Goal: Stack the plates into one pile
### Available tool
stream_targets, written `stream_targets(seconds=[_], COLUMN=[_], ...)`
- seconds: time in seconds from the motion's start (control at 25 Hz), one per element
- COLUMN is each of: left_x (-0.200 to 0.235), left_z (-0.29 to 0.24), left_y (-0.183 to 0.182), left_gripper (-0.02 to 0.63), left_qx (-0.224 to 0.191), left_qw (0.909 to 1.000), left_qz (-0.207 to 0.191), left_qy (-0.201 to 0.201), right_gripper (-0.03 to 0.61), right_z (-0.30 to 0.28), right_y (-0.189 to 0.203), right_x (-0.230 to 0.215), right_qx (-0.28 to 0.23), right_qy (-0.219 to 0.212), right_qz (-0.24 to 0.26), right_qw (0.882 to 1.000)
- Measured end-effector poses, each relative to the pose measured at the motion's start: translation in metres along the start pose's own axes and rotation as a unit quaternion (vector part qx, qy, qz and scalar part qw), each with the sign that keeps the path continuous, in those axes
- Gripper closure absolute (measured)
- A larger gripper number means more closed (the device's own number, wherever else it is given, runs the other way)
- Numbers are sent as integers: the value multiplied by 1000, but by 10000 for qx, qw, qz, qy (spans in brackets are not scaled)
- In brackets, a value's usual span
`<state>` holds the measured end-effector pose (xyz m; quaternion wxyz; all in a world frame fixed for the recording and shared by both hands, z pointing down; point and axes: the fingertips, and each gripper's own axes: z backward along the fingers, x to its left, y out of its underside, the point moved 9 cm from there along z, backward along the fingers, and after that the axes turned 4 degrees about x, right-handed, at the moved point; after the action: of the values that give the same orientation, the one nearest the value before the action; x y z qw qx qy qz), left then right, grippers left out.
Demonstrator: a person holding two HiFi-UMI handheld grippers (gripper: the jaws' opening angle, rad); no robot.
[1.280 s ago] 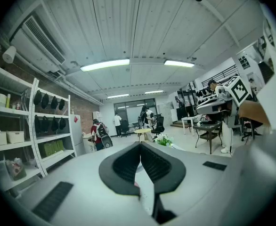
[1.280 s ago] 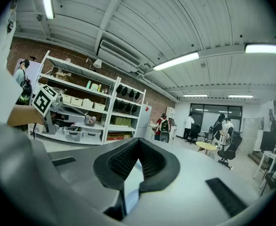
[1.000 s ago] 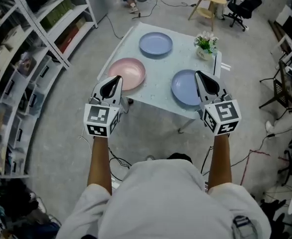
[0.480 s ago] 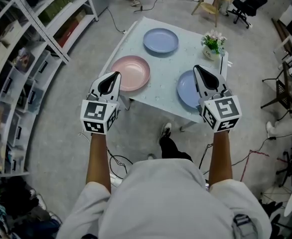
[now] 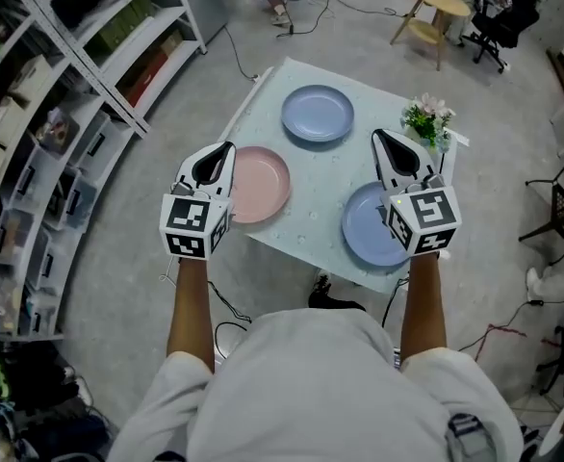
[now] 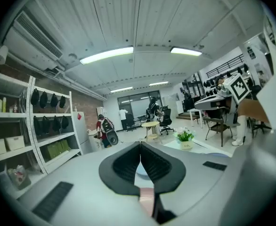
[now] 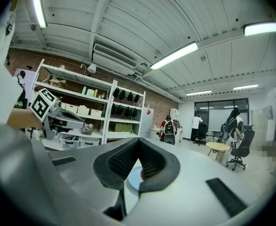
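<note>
Jaws together and empty on left gripper point(image 5: 226, 148) and right gripper point(image 5: 379, 137) over the desk's point(image 5: 326, 175) near edge. Pink plate point(image 5: 263, 183), far blue plate point(image 5: 317, 114) and near blue plate point(image 5: 362, 227) lie apart. Left unopened, the jaws would likely shove a plate off the edge.

The left gripper point(image 5: 227, 147), a grey shell with black padded jaws, is held out in front of the torso with its jaws pointing forward, away from the body. Its jaws are fully together, with nothing between them. The right gripper point(image 5: 377, 137), of the same build, is held level with it and well apart from it; its jaws are likewise pressed together and empty. The left marker cube point(image 5: 197, 227) and the right marker cube point(image 5: 423, 221) face upward. The bare left forearm point(image 5: 192, 306) and the bare right forearm point(image 5: 422, 301) extend forward, roughly parallel.
</note>
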<state>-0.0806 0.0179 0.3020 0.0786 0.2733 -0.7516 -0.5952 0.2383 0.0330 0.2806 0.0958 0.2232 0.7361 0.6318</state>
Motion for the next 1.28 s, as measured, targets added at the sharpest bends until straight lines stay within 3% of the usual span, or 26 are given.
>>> stream_targets(seconds=[0.24,0.44,0.64,1.0,1.28], left_x=[-1,7,23,79,105], left_z=[-58,-91,-111,-125,-127], left_y=[-17,-14,10,62,123], left_gripper=[595,595,595,595,592], left_qx=[95,387,630,1035,1294], left_qw=[9998,9992,9977,9926,9839], left_qz=[86,57,229,634,1168], left_qy=[-174,-114,-84,51,404], right_gripper=[566,568,568,563,506], right_z=[-36,-72,-101,-159,-201], right_y=[2,13,35,53,89], right_x=[-55,-69,-60,-14,27], right_qx=[-49,-17,256,803,1522], right_qy=[-222,-561,-874,-961,-1220], right_qz=[-6,-427,-556,-635,-790], right_qw=[9997,9975,9943,9901,9776])
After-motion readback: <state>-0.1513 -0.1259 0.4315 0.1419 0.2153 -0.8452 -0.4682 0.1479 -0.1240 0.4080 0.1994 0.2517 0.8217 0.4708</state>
